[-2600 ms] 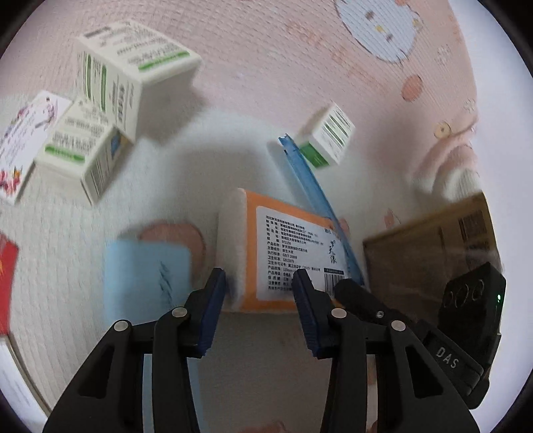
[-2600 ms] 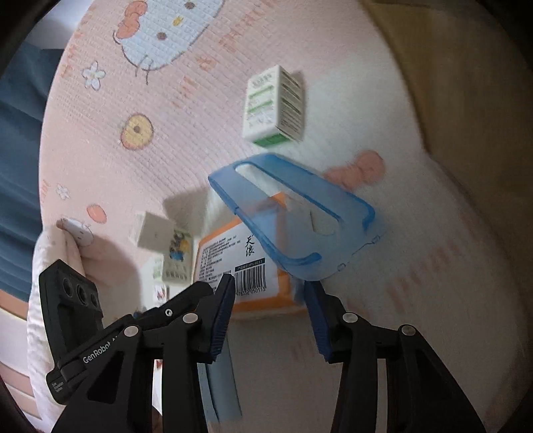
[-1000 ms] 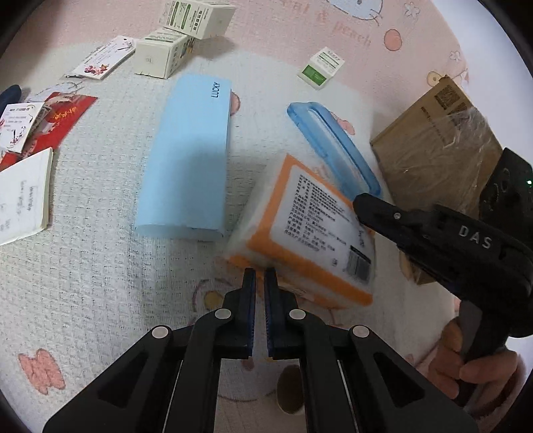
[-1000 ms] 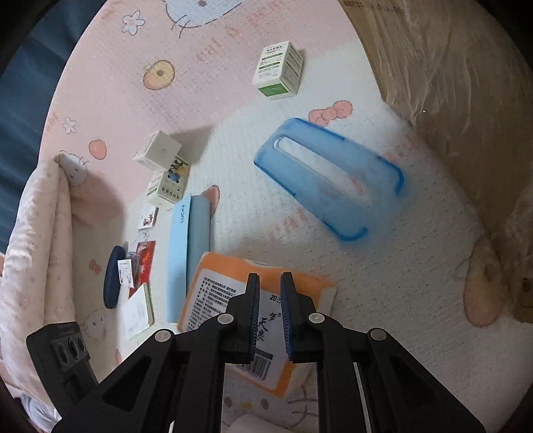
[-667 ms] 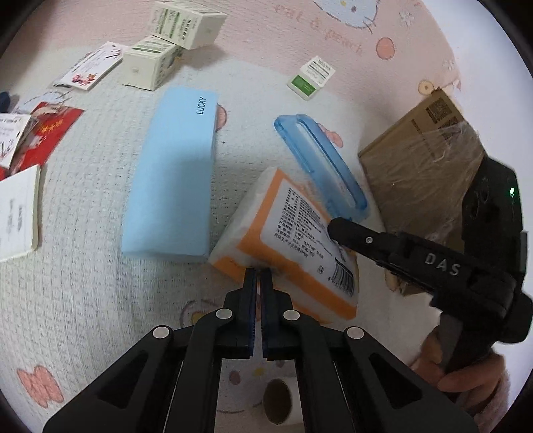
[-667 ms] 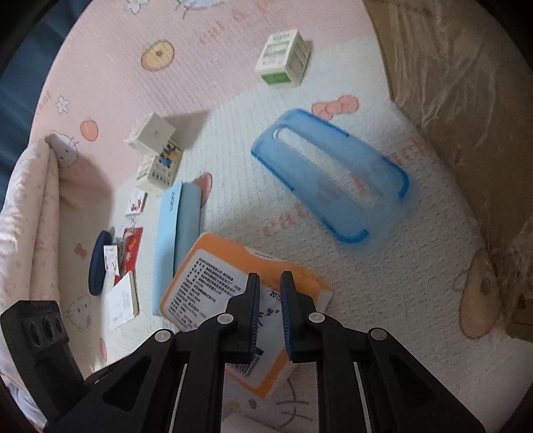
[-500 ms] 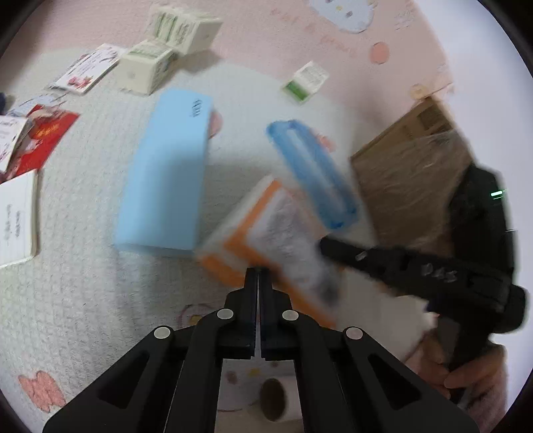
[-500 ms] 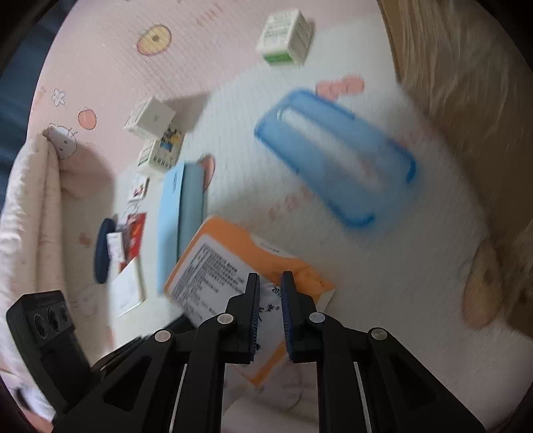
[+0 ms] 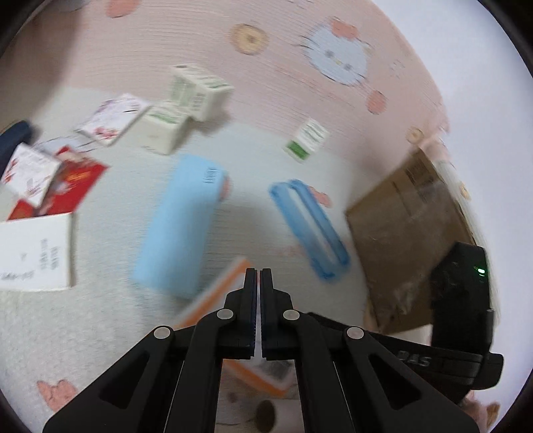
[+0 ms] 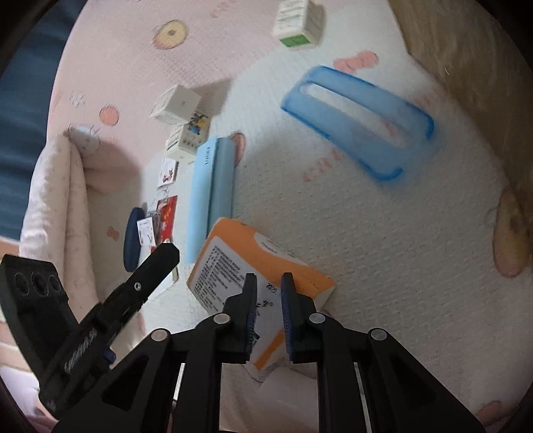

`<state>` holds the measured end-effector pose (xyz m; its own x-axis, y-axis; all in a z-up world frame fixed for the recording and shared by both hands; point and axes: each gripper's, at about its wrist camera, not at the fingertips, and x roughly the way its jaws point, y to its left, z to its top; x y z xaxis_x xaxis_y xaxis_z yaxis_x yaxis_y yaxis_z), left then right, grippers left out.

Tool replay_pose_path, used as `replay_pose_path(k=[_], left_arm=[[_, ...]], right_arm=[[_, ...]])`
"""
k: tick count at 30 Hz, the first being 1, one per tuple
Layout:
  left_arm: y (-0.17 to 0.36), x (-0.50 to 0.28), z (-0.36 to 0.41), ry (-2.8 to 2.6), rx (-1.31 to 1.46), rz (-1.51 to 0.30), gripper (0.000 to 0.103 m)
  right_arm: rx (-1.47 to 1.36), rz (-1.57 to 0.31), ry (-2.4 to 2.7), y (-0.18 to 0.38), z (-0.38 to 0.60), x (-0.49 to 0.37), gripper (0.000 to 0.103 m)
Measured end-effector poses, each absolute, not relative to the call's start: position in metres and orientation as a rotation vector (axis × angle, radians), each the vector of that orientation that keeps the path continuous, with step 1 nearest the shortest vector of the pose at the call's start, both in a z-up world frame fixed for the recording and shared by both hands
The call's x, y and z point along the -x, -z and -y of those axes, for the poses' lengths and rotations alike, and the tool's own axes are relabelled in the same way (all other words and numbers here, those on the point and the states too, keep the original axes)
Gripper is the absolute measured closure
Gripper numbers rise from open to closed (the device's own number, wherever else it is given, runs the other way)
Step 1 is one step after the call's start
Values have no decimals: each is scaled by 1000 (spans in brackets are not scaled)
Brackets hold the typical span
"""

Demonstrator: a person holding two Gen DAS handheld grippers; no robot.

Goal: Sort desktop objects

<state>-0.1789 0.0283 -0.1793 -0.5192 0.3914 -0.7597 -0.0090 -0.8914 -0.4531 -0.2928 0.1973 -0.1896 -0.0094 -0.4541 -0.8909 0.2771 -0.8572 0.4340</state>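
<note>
An orange and white tissue pack lies on the white blanket, close under both grippers. My right gripper is shut on its near edge, a narrow gap between the pads. In the left wrist view the pack shows beside and under my left gripper, whose jaws are pressed together; whether they pinch the wrapper I cannot tell. A light blue box lies left of the pack, also in the right wrist view. A blue plastic frame lies beyond.
Small white and green boxes and one more stand at the far side. Cards and a red packet and a white booklet lie at the left. A brown cardboard box stands at the right.
Both grippers closed from open over the tissue pack. The left wrist view has swung up and blurred, and the pack now sits lower under the left fingers.
</note>
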Motion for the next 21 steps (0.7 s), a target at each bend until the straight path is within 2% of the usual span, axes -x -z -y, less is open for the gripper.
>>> replay_pose_path(k=[1,2,3,4,5,6,7,9,10,11,12,13,14,17,21], left_arm=[[183,178,-21,-2492,1414,595,98],[186,177,-14,-2499,1449,608,93],[191,175,-7,-2490,1492,629,83],[193,172,0,-2478,1517,648,78],[197,168,6,-2462,1538,681,65],[200,165,9,-2460,1551,700,60],[203,158,13,-2478,1560,710,60],[206,146,14,-2507,1552,692,60],[209,140,13,-2526,1548,669,61],[212,136,10,-2541,1545,651,67],[216,132,9,-2534,1546,644,91],[221,131,7,-2514,1582,632,100],[228,132,3,-2480,1628,634,101],[242,135,-4,-2414,1646,670,101],[237,143,-16,-2401,1615,625,103]], right_arm=[[-1767,167,1912,189,-194,292,87],[-1763,156,1914,188,-192,292,75],[-1756,145,1928,187,-189,293,55],[-1741,129,1955,186,-188,293,47],[-1723,114,1986,184,-188,294,44],[-1694,80,2031,182,-189,294,44],[-1679,67,2050,181,-190,294,45],[-1667,71,2082,180,-195,294,69],[-1672,76,2085,180,-197,294,73],[-1674,78,2084,181,-198,293,78],[-1670,86,2069,181,-199,292,85],[-1663,118,2042,181,-201,290,87],[-1662,149,2020,181,-202,288,87],[-1680,129,2011,183,-200,286,87],[-1764,179,1984,199,-205,292,87]])
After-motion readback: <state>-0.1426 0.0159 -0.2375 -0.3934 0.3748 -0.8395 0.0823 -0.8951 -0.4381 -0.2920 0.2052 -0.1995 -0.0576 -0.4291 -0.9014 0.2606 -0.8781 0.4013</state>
